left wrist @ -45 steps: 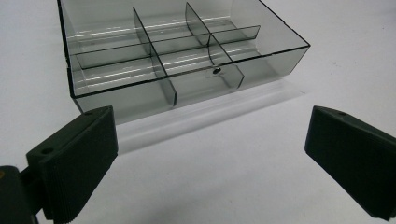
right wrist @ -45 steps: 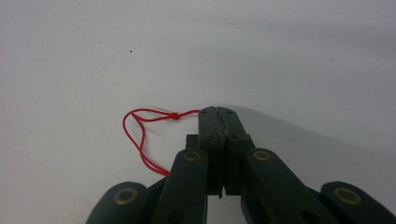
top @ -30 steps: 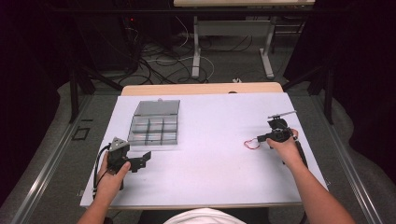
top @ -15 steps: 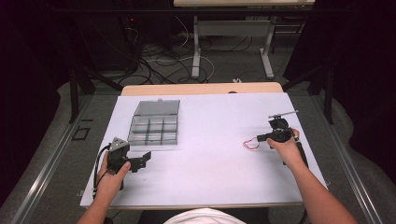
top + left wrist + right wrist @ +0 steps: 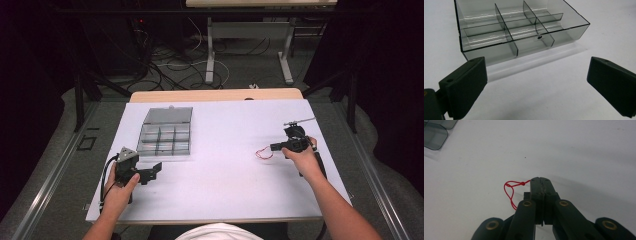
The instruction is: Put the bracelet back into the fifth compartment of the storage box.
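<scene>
Right now my right gripper is pinched tight on a red string looping out to its left; my left gripper gapes wide just short of the compartment box; white table beneath, cables on the floor beyond

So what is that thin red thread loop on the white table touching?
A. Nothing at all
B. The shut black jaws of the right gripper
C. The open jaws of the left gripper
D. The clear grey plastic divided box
B: in the right gripper view the thin red thread loop meets the tips of the shut right gripper, far from the box.
</scene>
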Motion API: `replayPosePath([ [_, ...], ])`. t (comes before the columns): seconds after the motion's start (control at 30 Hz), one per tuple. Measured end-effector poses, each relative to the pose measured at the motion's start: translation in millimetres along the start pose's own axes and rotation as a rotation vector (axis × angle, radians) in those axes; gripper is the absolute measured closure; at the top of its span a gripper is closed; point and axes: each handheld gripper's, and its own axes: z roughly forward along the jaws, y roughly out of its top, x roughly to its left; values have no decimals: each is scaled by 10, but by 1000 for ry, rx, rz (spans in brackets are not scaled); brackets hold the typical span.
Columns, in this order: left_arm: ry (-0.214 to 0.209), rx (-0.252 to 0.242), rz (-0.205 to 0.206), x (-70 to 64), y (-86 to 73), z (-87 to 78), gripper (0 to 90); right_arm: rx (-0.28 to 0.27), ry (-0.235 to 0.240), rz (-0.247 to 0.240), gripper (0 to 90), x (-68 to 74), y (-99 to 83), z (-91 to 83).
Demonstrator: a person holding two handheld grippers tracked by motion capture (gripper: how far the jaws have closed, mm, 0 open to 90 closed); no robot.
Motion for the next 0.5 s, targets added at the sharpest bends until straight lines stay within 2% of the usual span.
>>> replayPosePath([
  [0.3, 0, 1, 1, 2, 0, -1, 31, -2, 17, -20, 900, 121, 40, 30],
  [0.33, 0, 1, 1, 2, 0, -1, 31, -20, 32, -17, 900, 130, 39, 44],
  [0.5, 1, 1, 1, 1, 0, 0, 31, -4, 28, -30, 900, 179, 64, 55],
])
